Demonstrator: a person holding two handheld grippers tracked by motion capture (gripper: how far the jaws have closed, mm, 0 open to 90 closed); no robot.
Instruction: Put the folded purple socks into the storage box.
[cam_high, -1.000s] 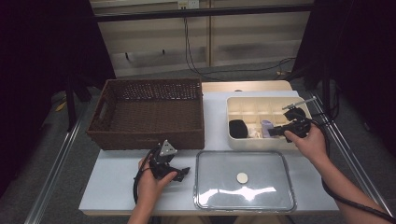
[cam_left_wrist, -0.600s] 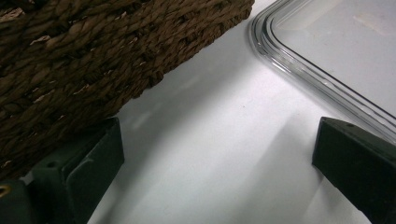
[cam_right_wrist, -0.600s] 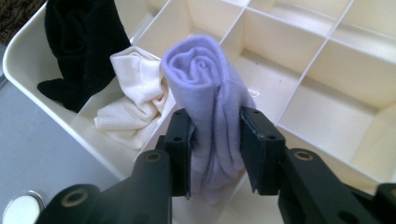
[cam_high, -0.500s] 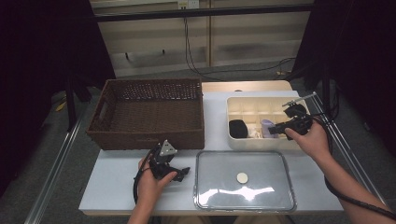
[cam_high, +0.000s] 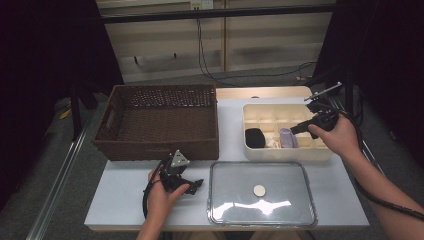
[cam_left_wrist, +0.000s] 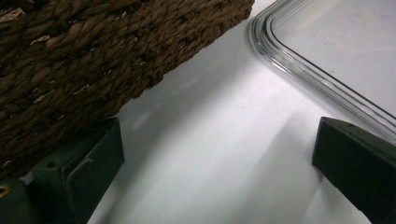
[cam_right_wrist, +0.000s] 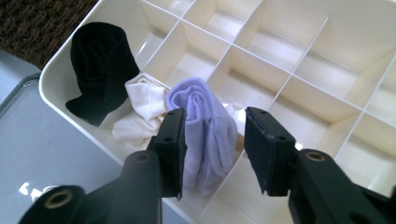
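The rolled lilac sock stands in a front compartment of the cream divider box, between the right gripper's jaws, which have just been opening and no longer press on it: apparently a release. At nine o'clock sit a cream sock and a black sock. The left gripper rests wide-jawed on the tabletop between wicker basket and clear lid.

My worktop is white and rectangular. On it sit a brown wicker basket at the back left, a cream divided organiser box at the back right, and a clear lid lying flat at the front, just beside both.
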